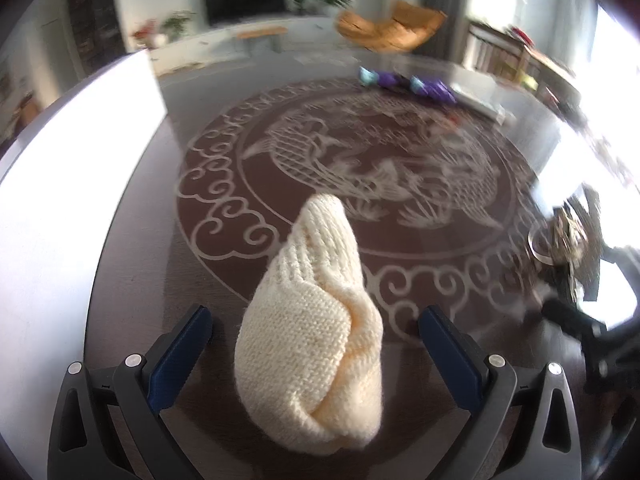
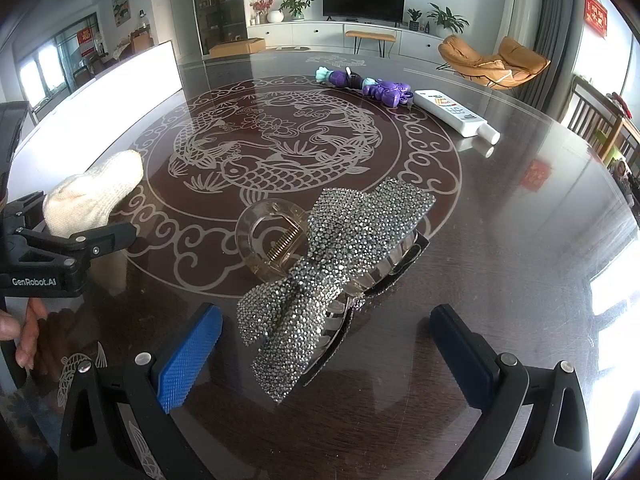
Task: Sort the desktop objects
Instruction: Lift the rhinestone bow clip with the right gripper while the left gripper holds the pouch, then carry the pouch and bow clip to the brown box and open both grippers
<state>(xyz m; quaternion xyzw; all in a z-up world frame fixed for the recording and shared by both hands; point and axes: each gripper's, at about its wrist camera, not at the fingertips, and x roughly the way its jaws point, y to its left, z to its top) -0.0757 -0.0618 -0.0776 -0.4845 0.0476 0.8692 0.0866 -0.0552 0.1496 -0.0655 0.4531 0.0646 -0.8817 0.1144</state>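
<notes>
A cream knitted piece (image 1: pixel 316 328) lies on the dark glass table (image 1: pixel 136 272) between the fingers of my left gripper (image 1: pixel 316 328), which stands open around it without touching. In the right wrist view the same cream knit (image 2: pixel 92 196) sits at the left, with the left gripper (image 2: pixel 100 240) beside it and a hand below. A rhinestone bow hair claw (image 2: pixel 332 276) lies between the open blue-padded fingers of my right gripper (image 2: pixel 326 328). The claw appears in the left wrist view as a blurred shape (image 1: pixel 560 236) at the right.
At the far side of the table (image 2: pixel 500 240) lie a purple and teal toy (image 2: pixel 364 84) and a white tube (image 2: pixel 456 116). A bright white panel (image 2: pixel 100 108) stands along the left edge. Chairs stand to the right beyond the table.
</notes>
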